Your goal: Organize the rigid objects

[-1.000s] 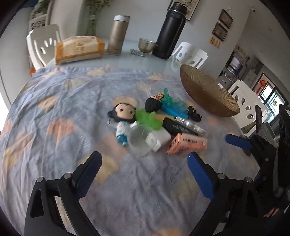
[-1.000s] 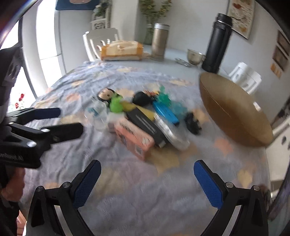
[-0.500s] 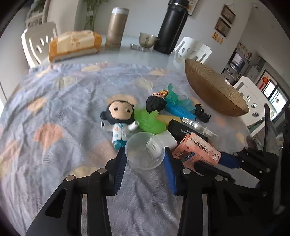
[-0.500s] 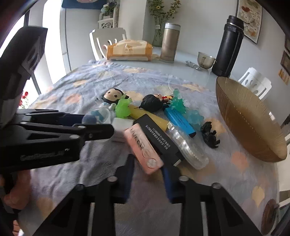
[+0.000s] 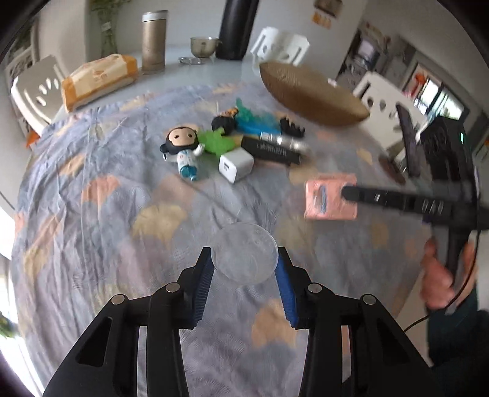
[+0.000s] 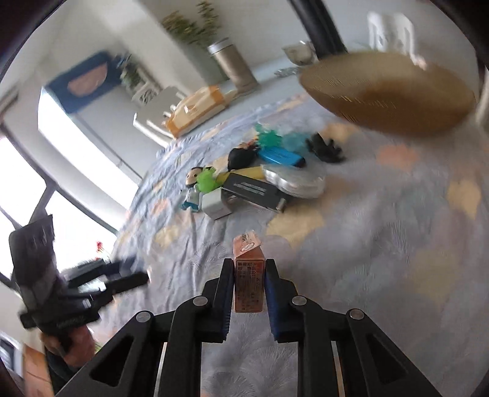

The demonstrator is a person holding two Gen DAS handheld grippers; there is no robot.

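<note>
My left gripper (image 5: pixel 244 259) is shut on a clear plastic cup (image 5: pixel 245 254) and holds it above the cloth. My right gripper (image 6: pixel 247 268) is shut on a pink card box (image 6: pixel 248 274), lifted off the table; the box also shows in the left wrist view (image 5: pixel 331 197). A pile stays on the cloth: a doll figure (image 5: pixel 183 149), a white charger cube (image 5: pixel 236 166), a black box (image 5: pixel 270 150), a green toy (image 5: pixel 215 140), a blue case (image 6: pixel 281 157) and a small black figure (image 6: pixel 325 148). A woven brown bowl (image 5: pixel 311 94) stands at the far right.
The table has a blue patterned cloth (image 5: pixel 107 213). At the far edge stand a tissue pack (image 5: pixel 97 81), a metal tumbler (image 5: pixel 154 42), a small steel bowl (image 5: pixel 203 45) and a black flask (image 5: pixel 237 29). White chairs surround the table.
Both grippers closed on their objects and lifted them away from the pile: the left took the clear cup, the right took the pink box. Both views pulled back and tilted.
</note>
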